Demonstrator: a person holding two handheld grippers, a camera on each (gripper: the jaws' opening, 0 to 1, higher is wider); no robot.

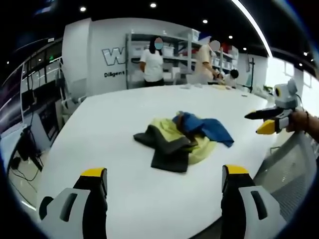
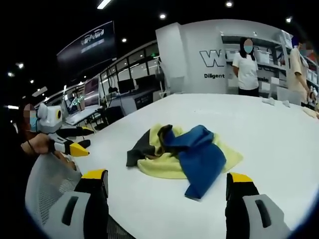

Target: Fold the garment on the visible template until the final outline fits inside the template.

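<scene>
A crumpled pile of garments (image 1: 182, 142) lies in the middle of the white table (image 1: 124, 114): a blue piece on top, a pale yellow one under it, and a dark grey one at the side. In the right gripper view the same pile (image 2: 182, 149) lies just beyond my jaws. My left gripper (image 1: 163, 179) hovers open over the near table edge, short of the pile. My right gripper (image 2: 167, 181) is open too, with nothing between its jaws. Each gripper also appears in the other's view, hand-held at the table's edge: the right gripper (image 1: 253, 123) and the left gripper (image 2: 89, 143).
A grey mesh chair (image 2: 50, 189) stands at the table's edge near me, and its back also appears as the mesh chair (image 1: 289, 169). Two people (image 1: 152, 64) stand at shelving (image 1: 174, 55) beyond the far side. Small items (image 1: 192, 85) lie at the far table edge. Desks with monitors (image 2: 119, 89) are further off.
</scene>
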